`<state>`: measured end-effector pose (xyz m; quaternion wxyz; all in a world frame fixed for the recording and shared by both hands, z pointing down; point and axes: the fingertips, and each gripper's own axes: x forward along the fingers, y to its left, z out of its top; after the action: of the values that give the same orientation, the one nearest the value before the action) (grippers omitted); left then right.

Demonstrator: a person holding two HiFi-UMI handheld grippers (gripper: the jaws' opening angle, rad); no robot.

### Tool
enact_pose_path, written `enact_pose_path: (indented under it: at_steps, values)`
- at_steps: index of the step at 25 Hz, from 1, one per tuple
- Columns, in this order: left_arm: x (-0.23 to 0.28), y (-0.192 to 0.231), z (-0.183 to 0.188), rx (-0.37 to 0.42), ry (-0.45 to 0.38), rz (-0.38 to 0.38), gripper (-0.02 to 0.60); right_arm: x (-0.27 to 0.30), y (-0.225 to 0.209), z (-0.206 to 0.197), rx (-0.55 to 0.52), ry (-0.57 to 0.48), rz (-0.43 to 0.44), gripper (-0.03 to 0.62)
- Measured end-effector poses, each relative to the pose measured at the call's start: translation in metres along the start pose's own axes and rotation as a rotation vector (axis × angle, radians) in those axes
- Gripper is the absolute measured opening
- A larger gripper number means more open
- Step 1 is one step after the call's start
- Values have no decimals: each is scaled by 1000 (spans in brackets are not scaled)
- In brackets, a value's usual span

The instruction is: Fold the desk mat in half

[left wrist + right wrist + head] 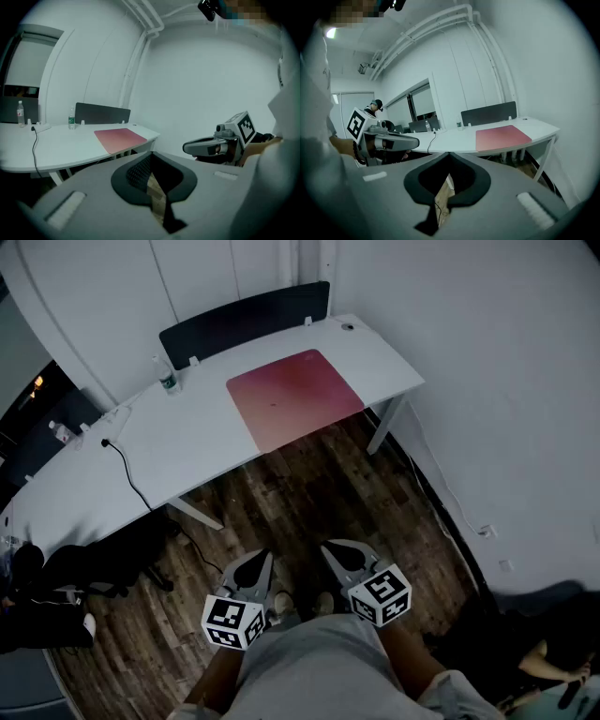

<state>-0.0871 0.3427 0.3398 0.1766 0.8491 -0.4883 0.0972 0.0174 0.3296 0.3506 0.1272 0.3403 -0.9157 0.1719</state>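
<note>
desk mat (294, 397): pink-red, lying flat and unfolded on the white desk (187, 442), toward its right end, front edge right at the desk's front edge
left gripper (261, 561): held low in front of the person's waist, well apart from the desk, fingers pressed together with nothing in them
right gripper (336, 549): just beside the left one, also pointing toward the desk, fingers closed all the way, empty too
other desk stuff: water bottle (168, 381) near the back edge, left of the mat; black cable (127, 470) trailing off the front; dark divider panel (246, 322) along the back
floor (309, 493): dark wood planks between the person and the desk
</note>
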Motion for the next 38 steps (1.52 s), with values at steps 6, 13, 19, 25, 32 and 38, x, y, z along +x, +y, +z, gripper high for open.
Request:
enact_pose_path:
  at_steps: [6, 13, 19, 25, 32, 38]
  values:
    - [0, 5, 2, 2, -2, -1, 18, 8, 7, 2, -6, -3, 13, 3]
    - [-2, 16, 5, 0, -11, 6, 18, 16, 8, 12, 2, -41, 9, 6]
    - [-8, 29, 7, -1, -22, -9, 18, 27, 17, 20, -12, -64, 4, 7]
    - [-19, 44, 9, 13, -31, -35, 18, 41, 33, 19, -31, -57, -9, 6]
    - [-20, 60, 8, 14, -25, -56, 18, 54, 41, 17, -31, -47, -14, 6]
    - [0, 70, 12, 10, -16, -70, 18, 67, 22, 19, -9, -45, -9, 6]
